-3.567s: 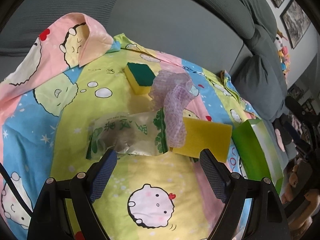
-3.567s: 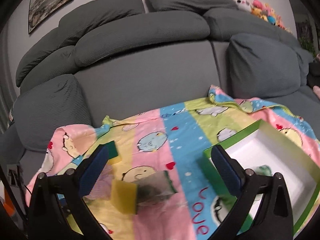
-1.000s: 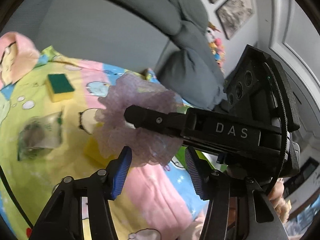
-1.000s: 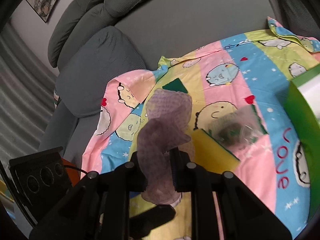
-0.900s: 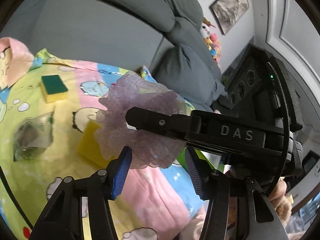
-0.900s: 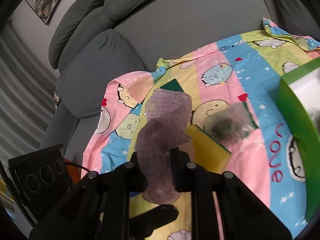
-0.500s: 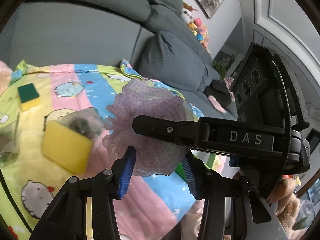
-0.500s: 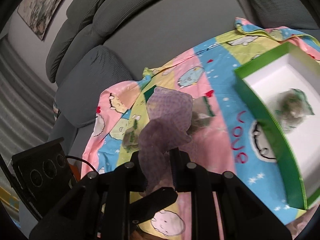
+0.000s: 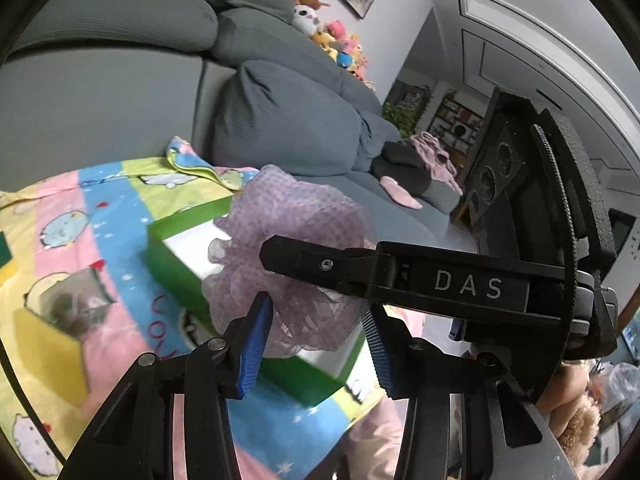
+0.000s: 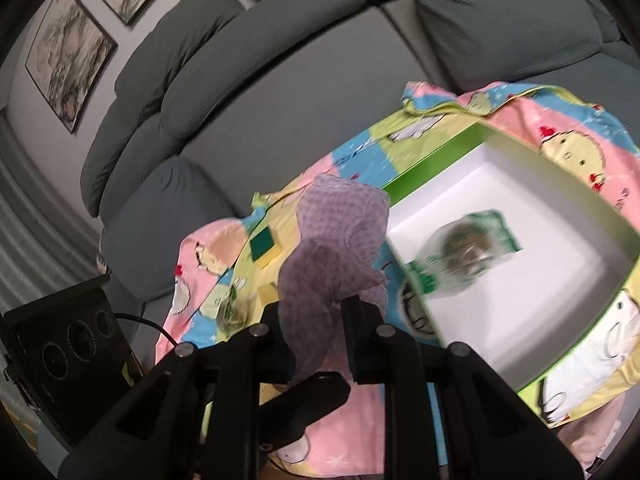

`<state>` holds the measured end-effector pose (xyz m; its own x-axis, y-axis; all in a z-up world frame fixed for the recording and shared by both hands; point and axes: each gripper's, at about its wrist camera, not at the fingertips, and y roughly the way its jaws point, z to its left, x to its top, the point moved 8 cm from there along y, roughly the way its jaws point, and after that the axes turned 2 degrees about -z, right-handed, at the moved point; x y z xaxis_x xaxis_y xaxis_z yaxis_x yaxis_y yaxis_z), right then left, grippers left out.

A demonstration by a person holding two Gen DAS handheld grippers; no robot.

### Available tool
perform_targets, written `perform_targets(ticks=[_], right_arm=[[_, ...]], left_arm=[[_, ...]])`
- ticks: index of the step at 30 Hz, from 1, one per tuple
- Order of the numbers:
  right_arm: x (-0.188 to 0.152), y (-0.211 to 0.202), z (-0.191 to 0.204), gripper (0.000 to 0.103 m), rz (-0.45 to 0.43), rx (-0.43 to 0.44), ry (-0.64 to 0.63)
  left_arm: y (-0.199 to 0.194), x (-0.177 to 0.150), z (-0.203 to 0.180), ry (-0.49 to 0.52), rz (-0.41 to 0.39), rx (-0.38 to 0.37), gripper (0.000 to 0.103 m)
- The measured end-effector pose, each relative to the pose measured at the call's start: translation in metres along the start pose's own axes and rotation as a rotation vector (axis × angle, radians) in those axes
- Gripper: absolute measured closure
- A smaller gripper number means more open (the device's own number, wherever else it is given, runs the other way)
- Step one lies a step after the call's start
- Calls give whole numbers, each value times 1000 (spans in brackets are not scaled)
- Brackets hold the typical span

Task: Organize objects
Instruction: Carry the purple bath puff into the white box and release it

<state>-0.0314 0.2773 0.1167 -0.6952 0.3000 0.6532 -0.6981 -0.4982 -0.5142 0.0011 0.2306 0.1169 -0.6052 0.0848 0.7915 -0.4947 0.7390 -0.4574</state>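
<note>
Carrying the purple mesh scrubber (image 10: 336, 248), pinched by the right gripper (image 10: 316, 344) and flanked by the near-closed left gripper (image 9: 316, 328), over the green box (image 10: 568, 344) is best finished centred above the white floor before release.

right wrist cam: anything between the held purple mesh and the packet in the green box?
Only the green box near wall and bare white floor. In the right wrist view, the purple mesh, clamped in the right tool, hangs beside that rim; the packet lies inside.
</note>
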Motion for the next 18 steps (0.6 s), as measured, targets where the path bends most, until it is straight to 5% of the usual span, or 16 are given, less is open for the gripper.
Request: perform_targets(ticks=[11, 18], right_arm=[[17, -22, -68, 82, -84, -128, 38], [18, -8, -106, 82, -43, -238, 38]], left_arm=[[57, -9, -24, 17, 78, -18, 56], [81, -24, -23, 30, 133, 10, 56]])
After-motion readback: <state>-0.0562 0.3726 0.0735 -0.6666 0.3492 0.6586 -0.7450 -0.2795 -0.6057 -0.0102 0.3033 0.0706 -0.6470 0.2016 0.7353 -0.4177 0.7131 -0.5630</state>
